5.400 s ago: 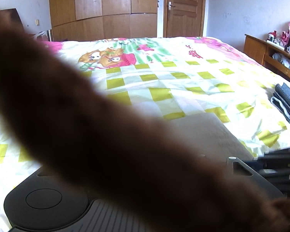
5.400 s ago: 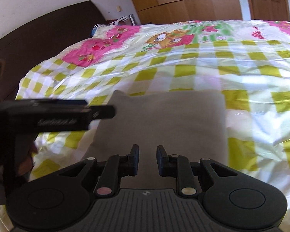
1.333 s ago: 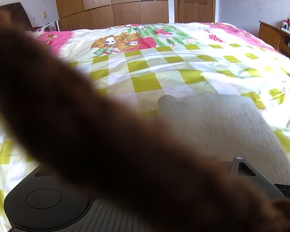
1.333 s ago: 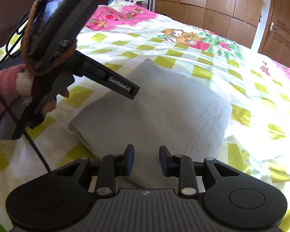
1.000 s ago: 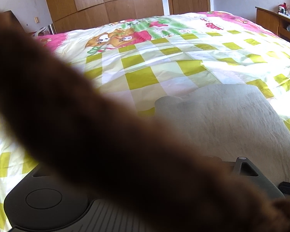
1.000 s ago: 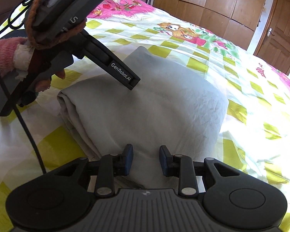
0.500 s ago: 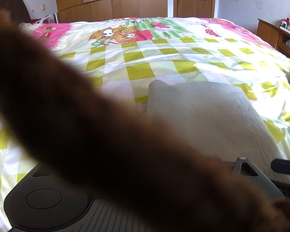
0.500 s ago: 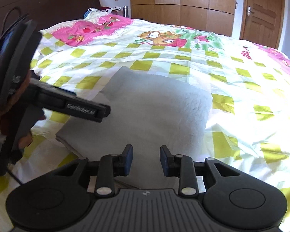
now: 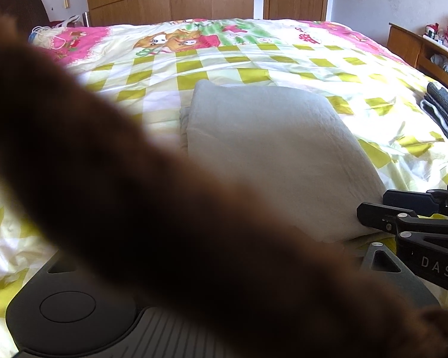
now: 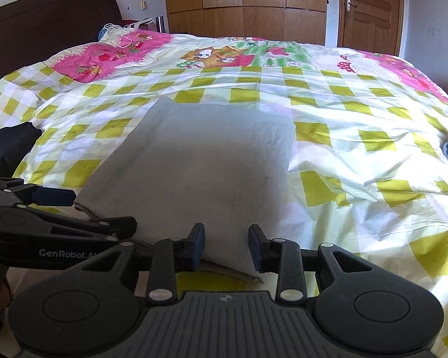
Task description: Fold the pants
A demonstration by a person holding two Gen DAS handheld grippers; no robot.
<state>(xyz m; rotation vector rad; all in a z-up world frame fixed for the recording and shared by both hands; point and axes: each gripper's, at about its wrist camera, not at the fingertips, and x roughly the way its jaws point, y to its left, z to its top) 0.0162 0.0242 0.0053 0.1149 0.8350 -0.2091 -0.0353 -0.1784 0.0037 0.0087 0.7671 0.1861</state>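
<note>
Folded pants (image 10: pixel 206 161) on checked bedspread (image 10: pixel 358 113), wooden wardrobe (image 10: pixel 242 0) behind; right gripper (image 10: pixel 226 246) spread; left gripper unclear

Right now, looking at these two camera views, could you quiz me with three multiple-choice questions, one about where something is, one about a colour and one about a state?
1. Where do the folded pants lie?
A. on the bed
B. on the floor
C. on a chair

2. What colour are the pants?
A. red
B. grey
C. black

3. How is the right gripper?
A. shut on the pants
B. shut on nothing
C. open

Answers:
1. A, the pants rest flat on the checked bedcover.
2. B, the cloth is plain grey in both views.
3. C, a clear gap shows between its two fingers, which sit over the near edge of the pants and clamp nothing.
</note>
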